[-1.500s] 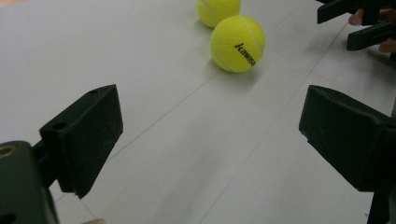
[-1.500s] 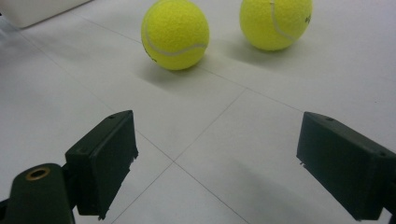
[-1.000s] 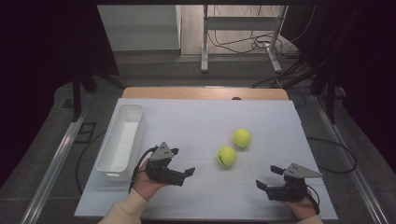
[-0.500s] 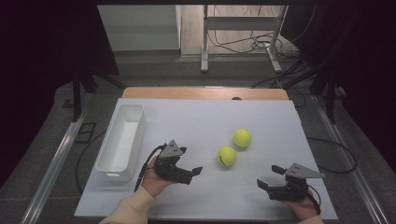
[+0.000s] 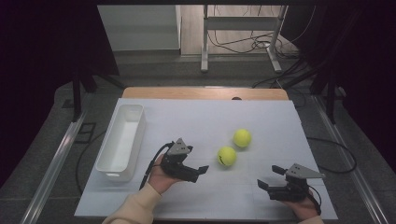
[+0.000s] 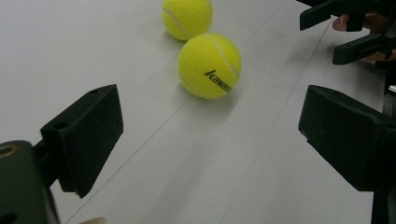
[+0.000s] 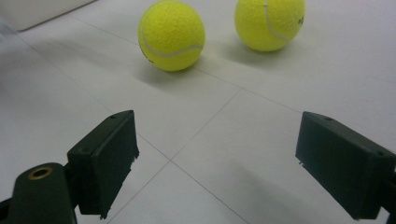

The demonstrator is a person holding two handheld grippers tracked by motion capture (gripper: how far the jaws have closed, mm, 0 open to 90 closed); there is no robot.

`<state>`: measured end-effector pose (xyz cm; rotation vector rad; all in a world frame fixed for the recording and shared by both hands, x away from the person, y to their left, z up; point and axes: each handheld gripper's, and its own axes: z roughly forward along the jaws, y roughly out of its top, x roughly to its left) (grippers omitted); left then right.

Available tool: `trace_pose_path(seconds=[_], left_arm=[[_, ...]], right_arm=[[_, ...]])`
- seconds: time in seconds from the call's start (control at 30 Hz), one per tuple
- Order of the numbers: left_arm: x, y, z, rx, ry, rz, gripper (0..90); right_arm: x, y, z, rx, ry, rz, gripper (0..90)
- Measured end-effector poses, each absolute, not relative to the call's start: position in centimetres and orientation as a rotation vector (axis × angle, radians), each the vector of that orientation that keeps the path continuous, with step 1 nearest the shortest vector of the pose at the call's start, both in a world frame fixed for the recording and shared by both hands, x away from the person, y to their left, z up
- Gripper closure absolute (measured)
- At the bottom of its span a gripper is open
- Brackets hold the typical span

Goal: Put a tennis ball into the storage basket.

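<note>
The near ball (image 6: 209, 65) is seen just ahead of the wide-open left gripper (image 6: 210, 135), probably nearest; the right gripper (image 7: 229, 163) is open too.

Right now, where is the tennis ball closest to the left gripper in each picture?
High view: near ball, mid-table, just right of the left gripper.
Left gripper view: near ball, upper middle, showing black print, ahead of the open jaws.
Right gripper view: near ball, upper left of centre.
Shared landmark: the far ball beside it.

Two yellow tennis balls (image 5: 227, 156) (image 5: 242, 138), close together, mid-table
</note>
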<state>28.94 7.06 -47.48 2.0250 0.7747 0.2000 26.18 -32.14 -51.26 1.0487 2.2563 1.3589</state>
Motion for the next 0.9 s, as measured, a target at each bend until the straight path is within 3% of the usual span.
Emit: trace_pose_path(seconds=[0.9], left_arm=[[31.9, 2.8, -48.4, 2.105, 0.766, 0.171, 7.4]], right_arm=[[26.1, -32.2, -51.2, 1.037, 2.265, 1.357, 13.0]])
